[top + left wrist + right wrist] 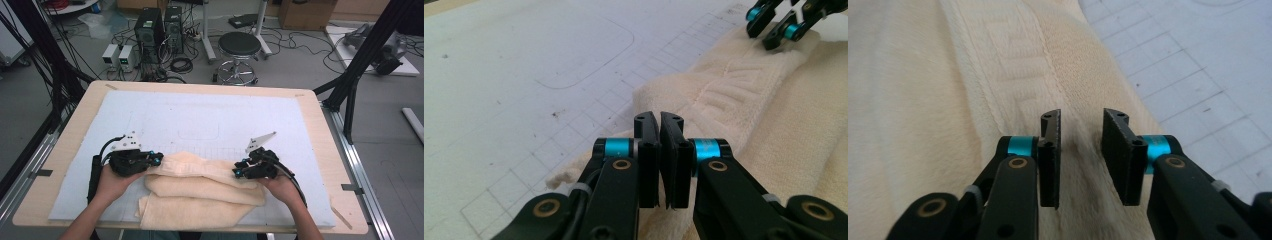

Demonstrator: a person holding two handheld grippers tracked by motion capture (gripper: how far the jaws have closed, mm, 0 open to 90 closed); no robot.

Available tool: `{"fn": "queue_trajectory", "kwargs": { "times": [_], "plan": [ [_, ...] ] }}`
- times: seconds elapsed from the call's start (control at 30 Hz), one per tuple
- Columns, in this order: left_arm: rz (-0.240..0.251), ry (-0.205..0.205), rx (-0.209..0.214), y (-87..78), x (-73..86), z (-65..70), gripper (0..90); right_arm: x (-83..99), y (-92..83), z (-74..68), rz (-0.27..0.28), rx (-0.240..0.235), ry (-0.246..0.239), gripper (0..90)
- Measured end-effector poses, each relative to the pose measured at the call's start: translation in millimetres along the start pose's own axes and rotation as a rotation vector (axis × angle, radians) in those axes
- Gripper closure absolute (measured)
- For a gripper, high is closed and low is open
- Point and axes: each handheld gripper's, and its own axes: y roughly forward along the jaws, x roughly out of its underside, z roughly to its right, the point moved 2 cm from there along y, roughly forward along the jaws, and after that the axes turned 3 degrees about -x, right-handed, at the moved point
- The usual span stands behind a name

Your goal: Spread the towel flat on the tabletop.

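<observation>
A cream towel point(200, 192) lies folded in loose layers on the white gridded mat point(200, 120) near the table's front edge. My left gripper point(159, 159) rests at the left end of the top fold. In the left gripper view its jaws point(659, 117) stand shut with a hairline gap above the towel point(774, 125), and I cannot tell if fabric is pinched. My right gripper point(239, 171) sits at the fold's right end. In the right gripper view its jaws point(1082, 117) are open over the towel's woven border point(1013, 55), nothing between the pads. The left gripper view also shows the right gripper point(774, 27).
The wooden table point(320, 130) shows a bare rim around the mat, whose far half lies flat with a faint rounded outline point(589, 65). Beyond the table stand a black stool point(239, 47), computer towers point(150, 30) with floor cables, and black frame posts point(360, 65).
</observation>
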Motion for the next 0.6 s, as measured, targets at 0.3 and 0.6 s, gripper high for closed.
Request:
{"fn": "queue_trajectory", "kwargs": {
  "times": [0.3, 0.6],
  "plan": [
    [0.005, 0.005, 0.000, -3.0, -0.6, -1.0, 85.9, -11.6, -1.0, -2.7, -0.005, 0.017, -0.041, 85.7],
    [0.051, 0.002, -0.010, -12.7, -9.9, -2.5, 85.9, -28.0, -40.6, -9.7, 0.135, 0.066, -0.069, 85.7]
  ]
}}
